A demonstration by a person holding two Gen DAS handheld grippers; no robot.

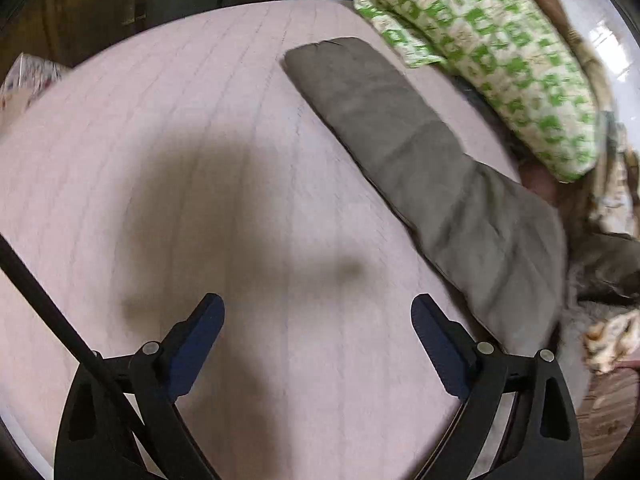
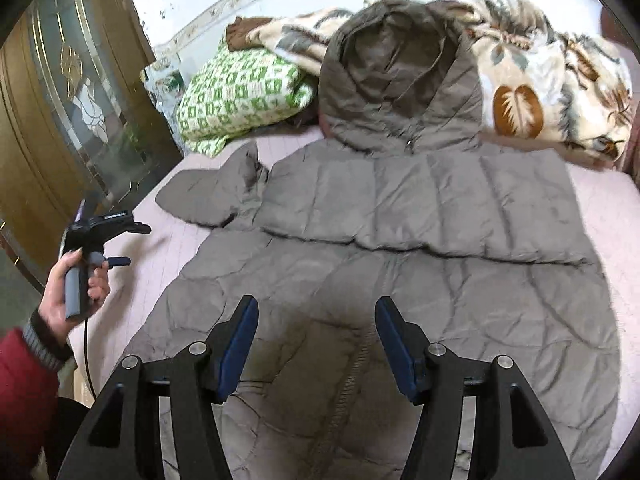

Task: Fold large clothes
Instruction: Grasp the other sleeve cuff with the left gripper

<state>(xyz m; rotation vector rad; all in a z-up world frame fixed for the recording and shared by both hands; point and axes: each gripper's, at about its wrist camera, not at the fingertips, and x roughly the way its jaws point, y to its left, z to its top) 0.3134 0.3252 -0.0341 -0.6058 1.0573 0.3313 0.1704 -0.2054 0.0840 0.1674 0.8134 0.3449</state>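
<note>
**Coat half folded, both grippers empty**

On the pink bed cover (image 2: 600, 200) a grey padded coat (image 2: 400, 272) is spread flat. One sleeve (image 2: 420, 204) is already laid across the chest; the other sleeve (image 1: 384, 120) is seen stretched out sideways and is judged not yet folded. The left gripper (image 1: 318, 320) and the right gripper (image 2: 316, 324) are held wide open, and nothing is gripped.

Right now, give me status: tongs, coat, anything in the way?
Left tongs open, over bare pink bedcover. Right tongs open above grey coat, holding nothing. One sleeve folded across chest, other sleeve still out. Green quilt crowds the hood.
</note>
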